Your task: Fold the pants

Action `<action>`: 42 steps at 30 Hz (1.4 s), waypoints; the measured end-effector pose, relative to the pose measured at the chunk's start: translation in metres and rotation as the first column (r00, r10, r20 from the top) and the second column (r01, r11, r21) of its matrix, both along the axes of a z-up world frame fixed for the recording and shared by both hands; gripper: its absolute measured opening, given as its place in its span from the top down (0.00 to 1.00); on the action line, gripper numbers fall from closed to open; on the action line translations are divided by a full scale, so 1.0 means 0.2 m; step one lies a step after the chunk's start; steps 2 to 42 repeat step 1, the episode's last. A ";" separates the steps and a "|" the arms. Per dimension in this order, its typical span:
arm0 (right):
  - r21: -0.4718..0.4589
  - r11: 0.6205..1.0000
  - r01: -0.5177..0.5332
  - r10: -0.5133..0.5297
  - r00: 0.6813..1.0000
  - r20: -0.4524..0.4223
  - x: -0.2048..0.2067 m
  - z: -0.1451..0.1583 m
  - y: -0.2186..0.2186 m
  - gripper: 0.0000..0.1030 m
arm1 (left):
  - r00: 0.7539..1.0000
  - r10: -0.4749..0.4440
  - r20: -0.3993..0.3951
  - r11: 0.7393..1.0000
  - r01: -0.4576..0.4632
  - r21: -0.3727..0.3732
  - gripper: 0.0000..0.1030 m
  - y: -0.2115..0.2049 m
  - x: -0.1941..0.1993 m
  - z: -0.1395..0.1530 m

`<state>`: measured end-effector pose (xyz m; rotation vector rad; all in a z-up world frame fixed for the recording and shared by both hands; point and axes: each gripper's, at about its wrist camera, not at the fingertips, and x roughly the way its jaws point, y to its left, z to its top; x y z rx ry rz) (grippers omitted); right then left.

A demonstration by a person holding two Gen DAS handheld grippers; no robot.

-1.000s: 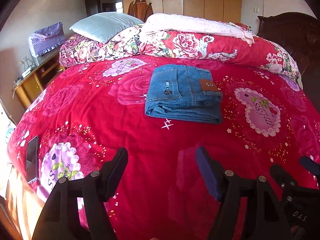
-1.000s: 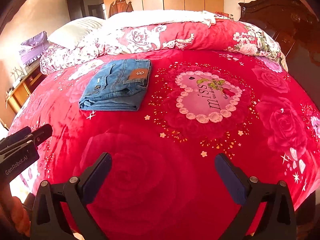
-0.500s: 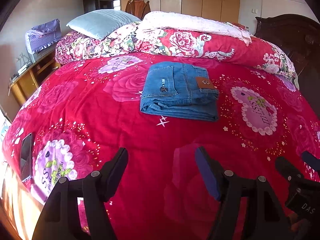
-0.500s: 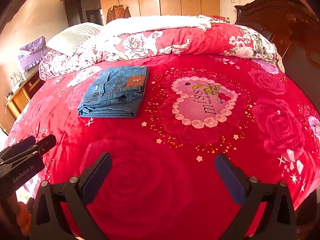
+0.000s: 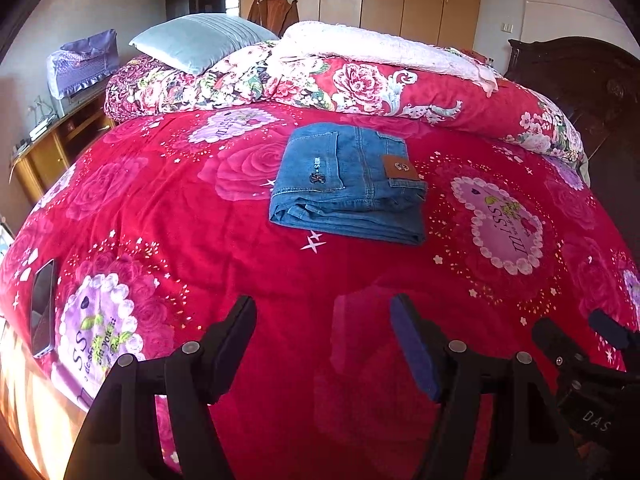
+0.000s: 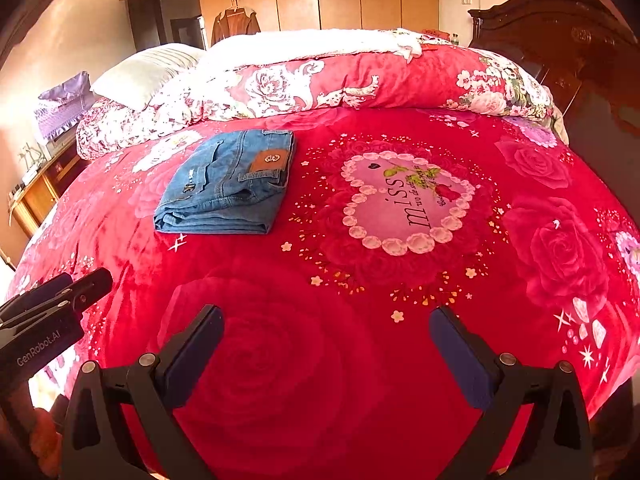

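Observation:
The blue jeans (image 5: 348, 184) lie folded into a compact rectangle on the red floral bedspread (image 5: 200, 240), brown leather patch facing up. They also show in the right wrist view (image 6: 230, 184), left of centre. My left gripper (image 5: 324, 316) is open and empty, held above the near part of the bed, well short of the jeans. My right gripper (image 6: 326, 324) is open and empty, also above the near part of the bed, to the right of the left one. Each gripper shows at the edge of the other's view.
A rolled floral quilt (image 5: 360, 84) and a pale blue pillow (image 5: 200, 40) lie at the far side of the bed. A phone (image 5: 42, 308) lies at the bed's left edge. A dark wooden headboard (image 6: 560, 40) stands at right, a side table (image 5: 48, 148) at left.
Both grippers have drawn back and risen slightly from the bed; the folded jeans appear a little farther away. The jeans have not moved. Both grippers stay open.

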<state>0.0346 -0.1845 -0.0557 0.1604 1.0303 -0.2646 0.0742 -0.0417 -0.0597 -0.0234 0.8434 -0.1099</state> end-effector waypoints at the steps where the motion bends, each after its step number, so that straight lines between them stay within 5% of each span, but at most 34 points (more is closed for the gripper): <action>1: -0.001 1.000 0.000 0.000 1.000 -0.001 0.00 0.00 0.00 0.00 | 1.000 0.002 0.002 1.000 -0.002 0.002 0.31 0.00 0.00 0.01; 42: -0.001 1.000 0.000 0.000 1.000 -0.001 0.00 0.00 0.00 0.00 | 1.000 0.002 0.002 1.000 -0.002 0.002 0.31 0.00 0.00 0.01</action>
